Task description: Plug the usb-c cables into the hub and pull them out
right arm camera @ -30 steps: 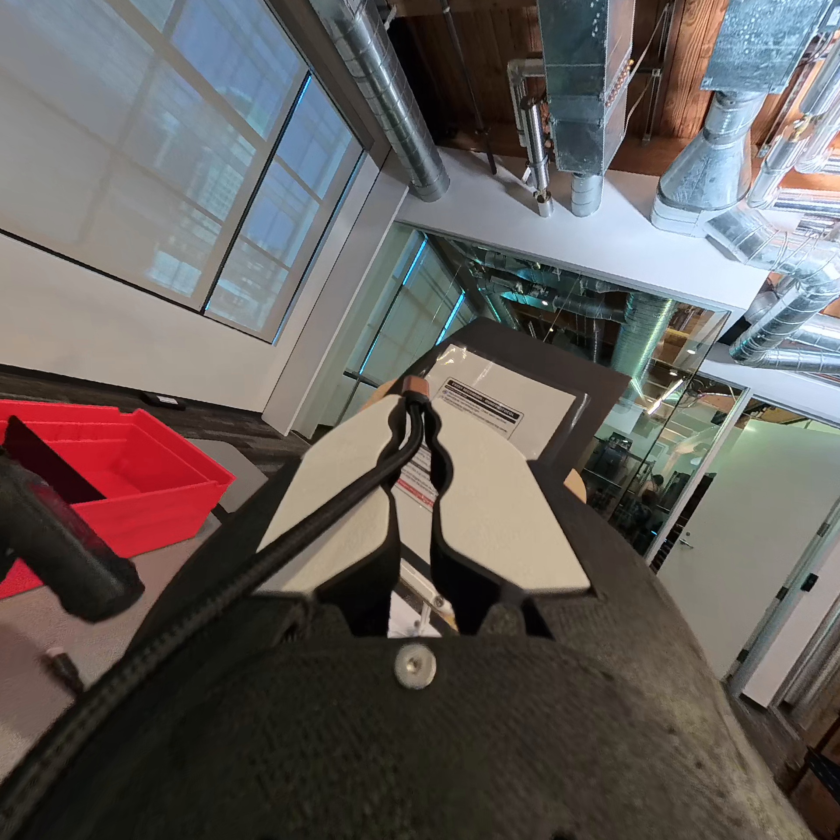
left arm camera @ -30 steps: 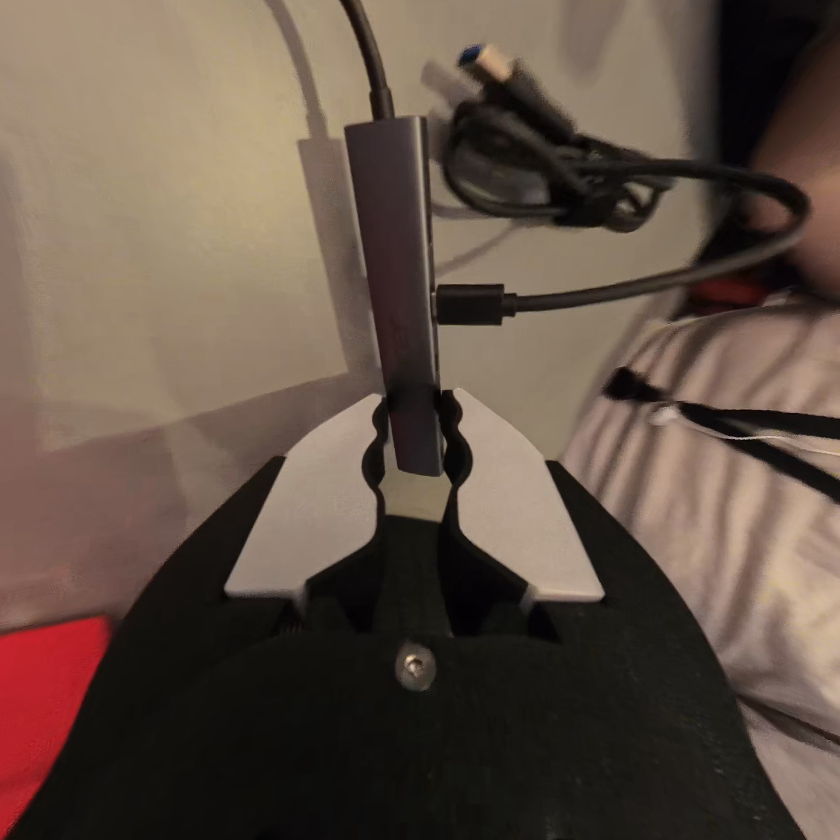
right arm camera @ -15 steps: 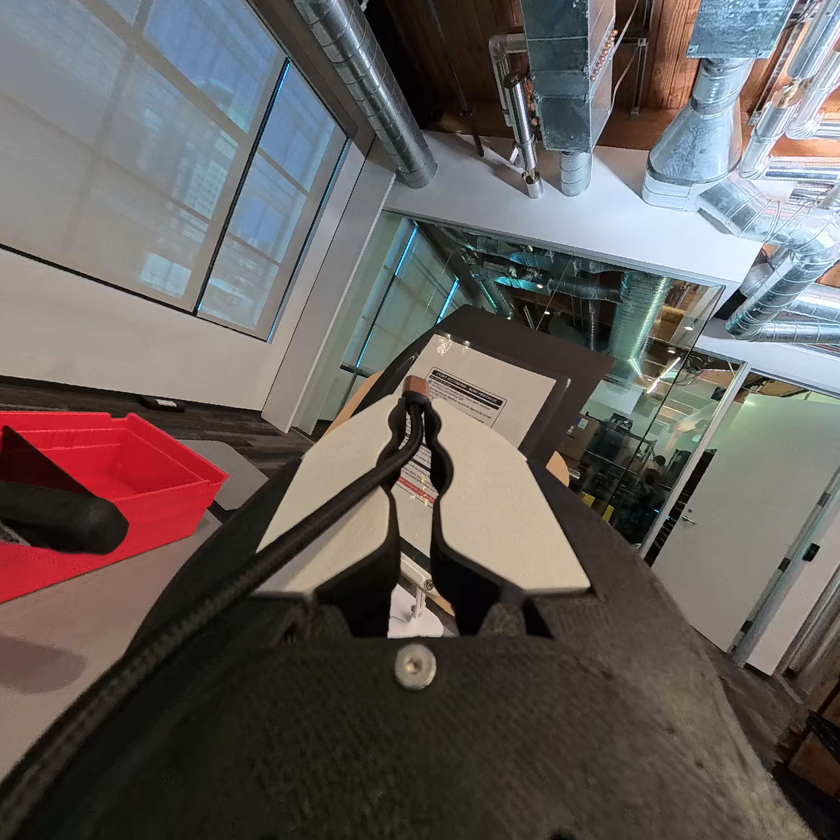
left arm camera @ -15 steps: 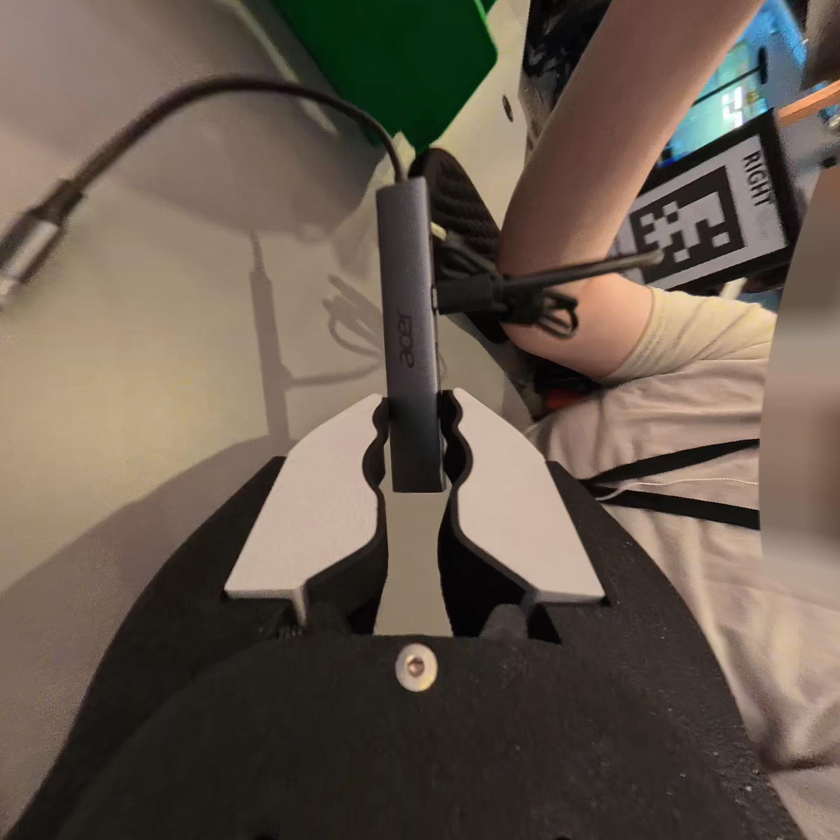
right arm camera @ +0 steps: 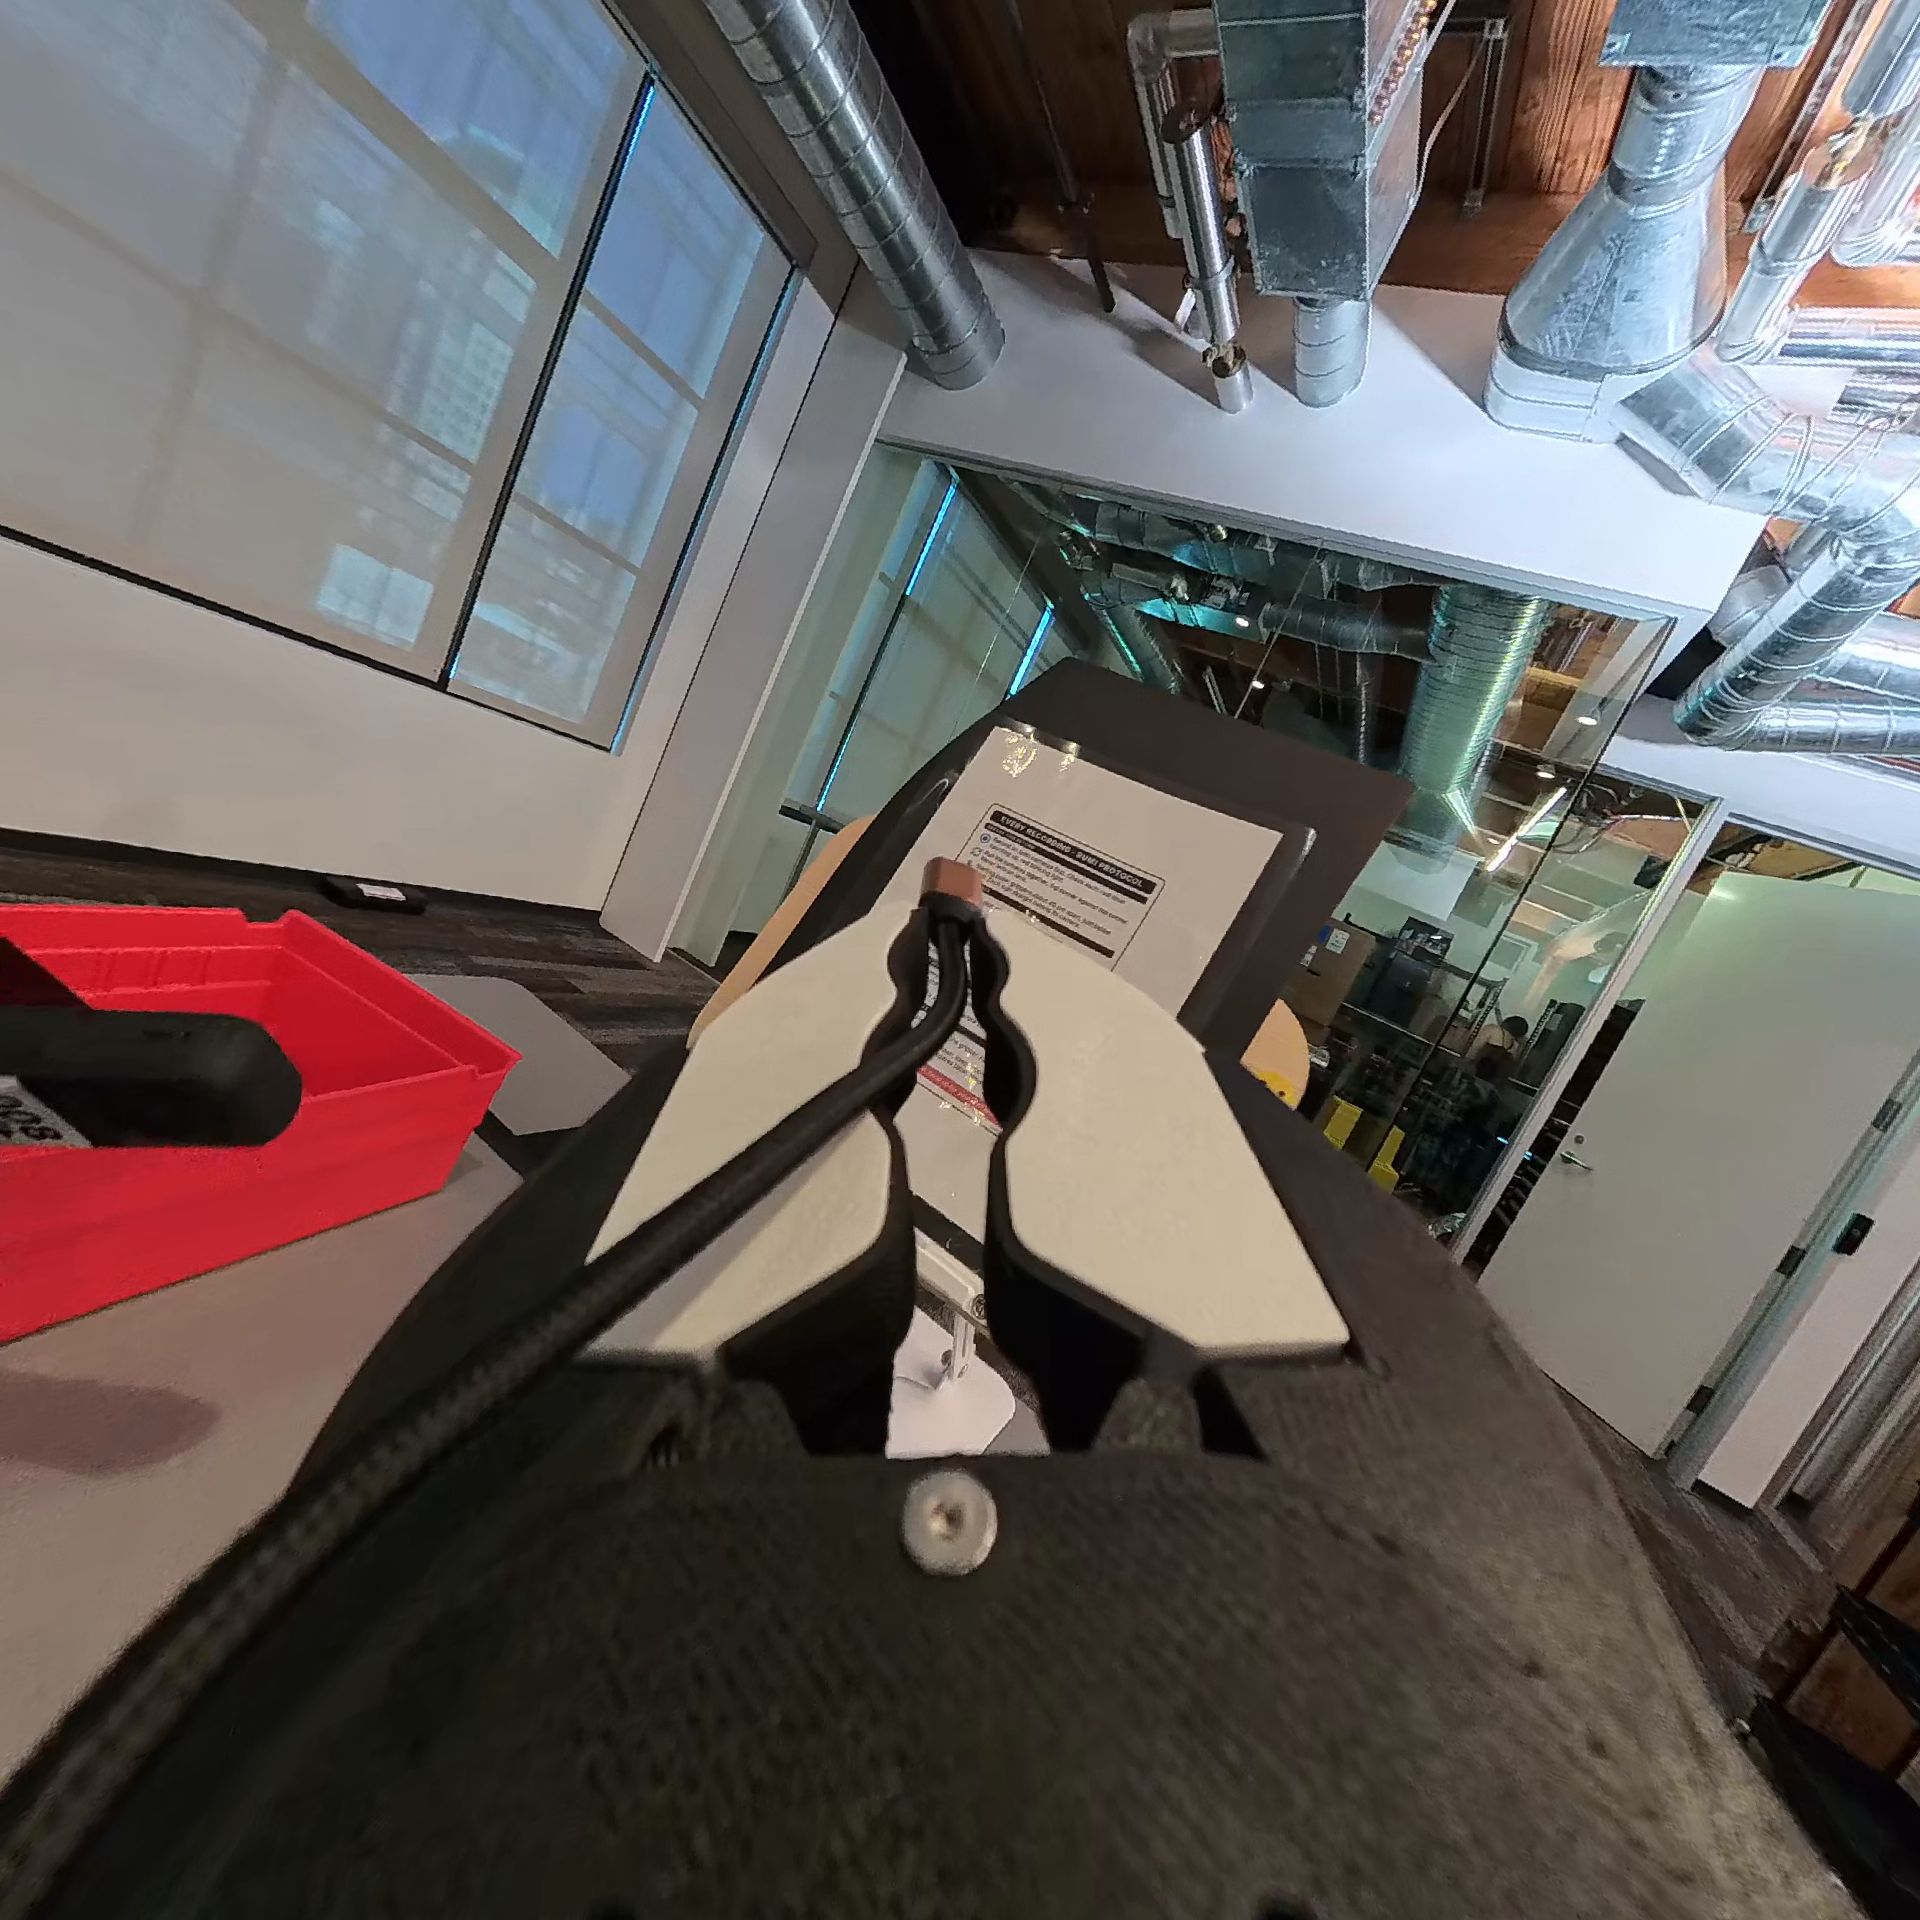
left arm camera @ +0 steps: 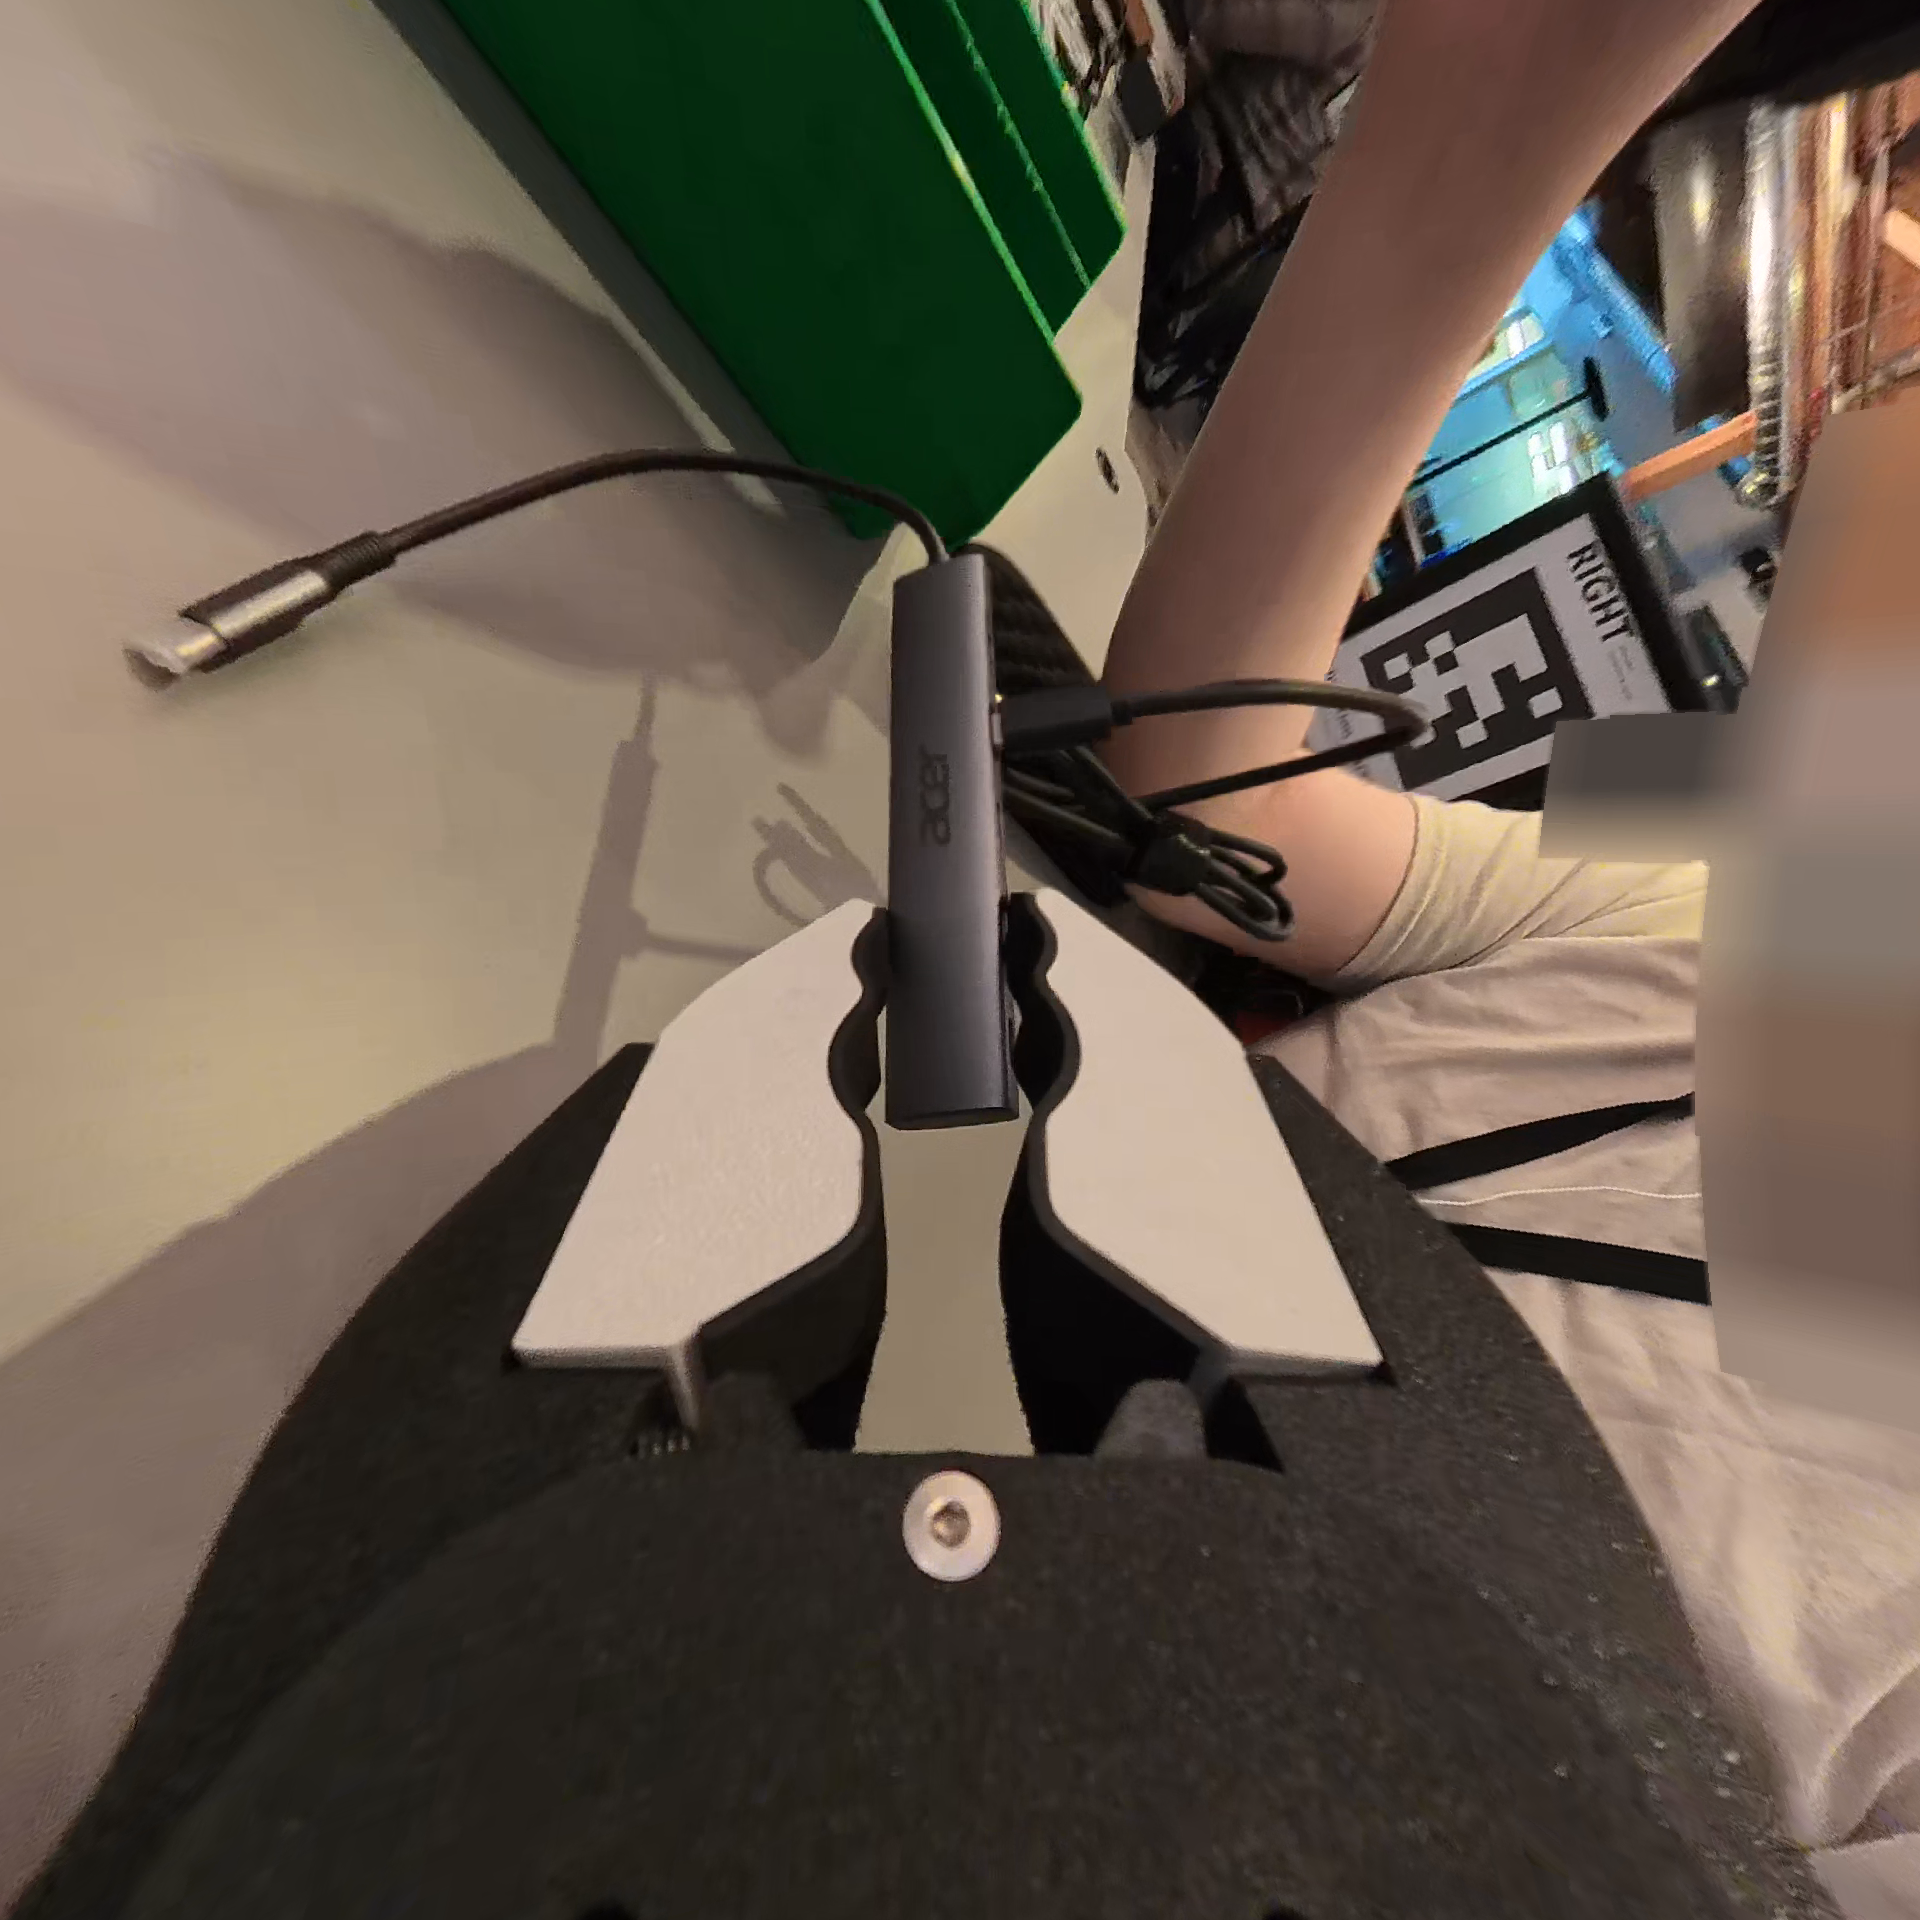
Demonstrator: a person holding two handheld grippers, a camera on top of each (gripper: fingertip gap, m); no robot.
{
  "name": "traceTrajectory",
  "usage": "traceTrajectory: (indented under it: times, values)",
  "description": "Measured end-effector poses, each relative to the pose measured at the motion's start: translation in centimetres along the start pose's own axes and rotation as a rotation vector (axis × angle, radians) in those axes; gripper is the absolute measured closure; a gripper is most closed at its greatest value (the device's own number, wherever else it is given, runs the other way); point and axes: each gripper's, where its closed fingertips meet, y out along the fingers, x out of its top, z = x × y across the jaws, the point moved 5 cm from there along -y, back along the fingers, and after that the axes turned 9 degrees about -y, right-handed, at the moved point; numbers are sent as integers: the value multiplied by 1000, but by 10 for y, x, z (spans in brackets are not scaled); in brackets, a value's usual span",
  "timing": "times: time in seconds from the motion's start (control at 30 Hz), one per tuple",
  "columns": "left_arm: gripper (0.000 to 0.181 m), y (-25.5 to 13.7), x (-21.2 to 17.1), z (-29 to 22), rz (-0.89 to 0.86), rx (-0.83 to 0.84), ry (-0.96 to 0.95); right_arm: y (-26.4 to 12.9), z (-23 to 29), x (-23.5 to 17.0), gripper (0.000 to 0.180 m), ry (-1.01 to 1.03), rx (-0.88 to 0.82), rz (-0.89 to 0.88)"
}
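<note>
Left gripper (left arm camera: 948, 1023) clamped on hub (left arm camera: 943, 852), black cable (left arm camera: 1195, 707) plugged into its right side; right gripper (right arm camera: 943, 997) clamped on braided cable (right arm camera: 727, 1205).

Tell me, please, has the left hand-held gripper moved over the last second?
Yes. The left hand-held gripper, shut on the hub, has swung round: the green bin, absent from its view earlier, now fills the upper part.

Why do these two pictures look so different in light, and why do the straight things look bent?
Left wrist view: dim, warm light; the hub in the left gripper throws soft shadows on the table; the edges smear, and the blocky patches were added afterwards. Right wrist view: bright daylight from the windows; the wide lens bows the ducts; the braided cable blurs close up.
</note>
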Motion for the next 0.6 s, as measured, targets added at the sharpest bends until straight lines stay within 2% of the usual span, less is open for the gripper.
traceTrajectory:
  times: [0.37,0.6]
  values:
    - [160,-24,14,-22,-198,-235,-47,6,2,-18,171,35,35,64]
    - [160,-31,15,-33,-307,-407,-68,5,5,-13,171,22,28,44]
